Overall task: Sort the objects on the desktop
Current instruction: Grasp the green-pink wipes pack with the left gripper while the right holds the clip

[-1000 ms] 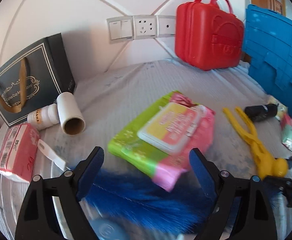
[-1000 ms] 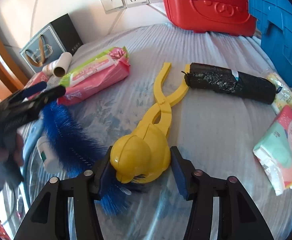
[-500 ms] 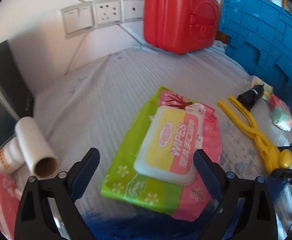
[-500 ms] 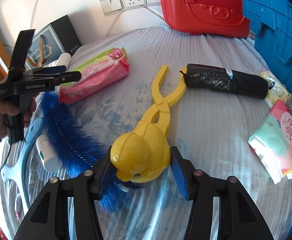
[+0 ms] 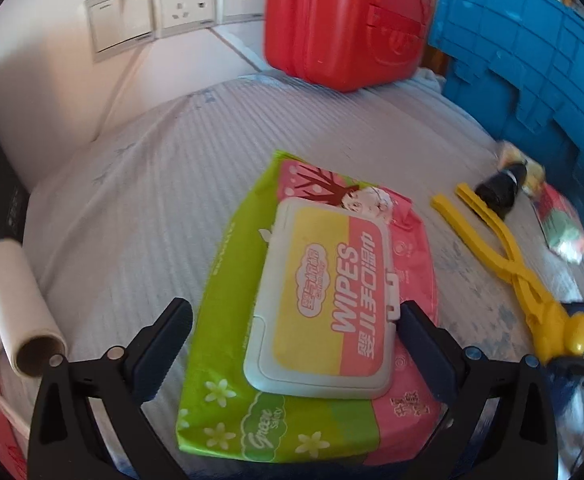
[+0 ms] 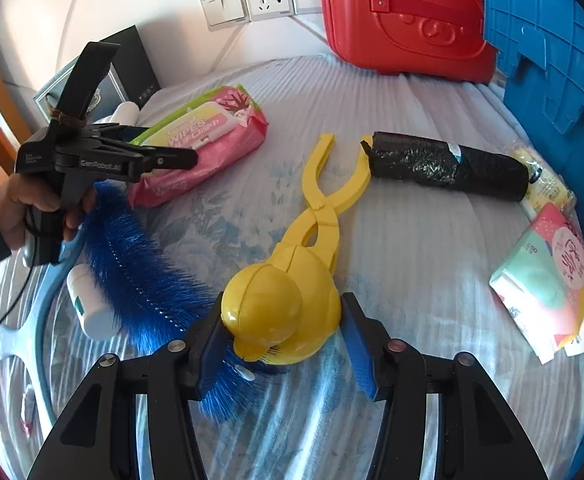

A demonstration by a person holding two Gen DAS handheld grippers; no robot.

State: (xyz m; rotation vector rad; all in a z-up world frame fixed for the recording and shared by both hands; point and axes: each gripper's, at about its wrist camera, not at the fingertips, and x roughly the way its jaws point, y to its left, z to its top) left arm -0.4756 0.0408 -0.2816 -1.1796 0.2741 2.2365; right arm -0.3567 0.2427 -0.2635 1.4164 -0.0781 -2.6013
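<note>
One pack of wet wipes (image 5: pixel 311 312), green and pink with a hard flip lid, flat on the striped bedspread (image 5: pixel 140 200) near the middle. Left gripper (image 5: pixel 295 344) spread wide, jaws released, straddling the near half of the pack; right finger (image 5: pixel 423 344) seemingly touching the pack's edge, left finger (image 5: pixel 164 340) just clear of it, though contact hard to judge through the fisheye.

One yellow snowball clamp (image 6: pixel 292 292), handles pointing away. Right gripper (image 6: pixel 284 344) open around its round head, both pads just beside the shell, grip not confirmed. One blue bristle brush (image 6: pixel 132 264) lying partly under that head, its pale handle cut off at the left edge. One small white bottle (image 6: pixel 92 308) touching the bristles.

One black roll (image 6: pixel 447 164) beyond the clamp handles, one tissue pack (image 6: pixel 551 284) at the right, one yellowish packet (image 6: pixel 543 180) partly hidden behind the roll. One cardboard tube (image 5: pixel 20 308) at the left, a pink pack beneath it cropped and blurred.

One red case (image 5: pixel 343 20) against the wall at the back, one blue crate (image 5: pixel 531 64) walling the right side. Open bedspread between wipes and wall; little room at the right edge.
</note>
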